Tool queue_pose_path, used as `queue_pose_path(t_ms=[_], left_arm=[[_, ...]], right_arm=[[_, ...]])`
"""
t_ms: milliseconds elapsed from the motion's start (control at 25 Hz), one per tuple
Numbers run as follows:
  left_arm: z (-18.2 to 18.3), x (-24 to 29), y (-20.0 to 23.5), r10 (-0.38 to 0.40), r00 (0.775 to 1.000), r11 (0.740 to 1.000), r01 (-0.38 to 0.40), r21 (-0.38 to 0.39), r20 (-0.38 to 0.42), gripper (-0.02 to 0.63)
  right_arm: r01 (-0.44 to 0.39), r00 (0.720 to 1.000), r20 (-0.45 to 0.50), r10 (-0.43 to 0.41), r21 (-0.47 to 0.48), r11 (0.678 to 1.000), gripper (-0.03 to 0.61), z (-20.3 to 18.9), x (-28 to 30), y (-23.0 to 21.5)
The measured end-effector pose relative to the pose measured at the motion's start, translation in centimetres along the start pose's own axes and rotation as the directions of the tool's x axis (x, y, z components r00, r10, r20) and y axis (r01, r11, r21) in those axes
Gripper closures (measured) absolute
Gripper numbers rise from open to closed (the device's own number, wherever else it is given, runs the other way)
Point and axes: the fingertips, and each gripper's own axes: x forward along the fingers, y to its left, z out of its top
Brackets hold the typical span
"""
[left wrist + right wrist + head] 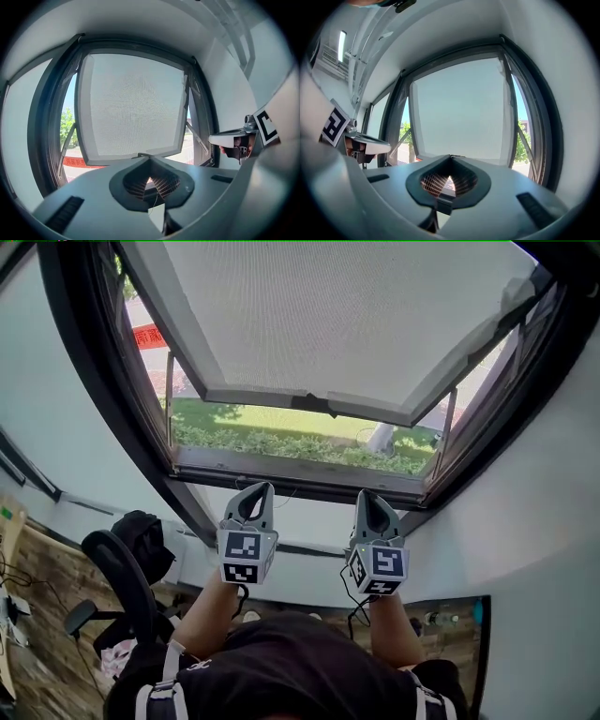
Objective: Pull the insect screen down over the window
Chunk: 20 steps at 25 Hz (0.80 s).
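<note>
the pale grey mesh insect screen (347, 315) in its light frame covers most of the opening of the dark metal window frame (291, 470). its bottom bar (281, 399) hangs a little above the lower rail. through the open strip under the bar show sunlit green grass (272, 416) and a low green hedge (309, 444).

in the head view the two grippers are raised side by side, just below the lower rail and pointing toward the window. the grey left gripper (258, 488) has its jaws pressed together with nothing between them; its own view shows the ribbed pads meeting at the tip (150, 159), with the screen (136, 103) beyond. the grey right gripper (367, 493) is likewise closed tight and empty, as its own view shows (449, 159), facing the screen (459, 112). neither gripper touches the screen. each gripper appears at the edge of the other's view: the right one (234, 138), the left one (365, 140).

a black office chair (117, 568) stands on the floor at the lower left, beside the person's bare forearms (206, 610).
</note>
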Motion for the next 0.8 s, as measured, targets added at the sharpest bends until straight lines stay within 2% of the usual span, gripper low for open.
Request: queue_pose_path(t_ms=[440,800], left_arm=[[-0.1,0.1,-0.6,-0.020,1.000,0.999,0.020,0.029,0.001,0.600],[-0.4,-0.3,-0.9,-0.033,0.999,0.998,0.034,0.047,-0.003,0.600]], right_arm=[[0.023,1.000,-0.006,-0.023,0.007,1.000,0.574,-0.4,-0.1,-0.3],[0.000,1.000,-0.027,-0.001,-0.028,1.000,0.575,-1.7,-0.1,1.0]])
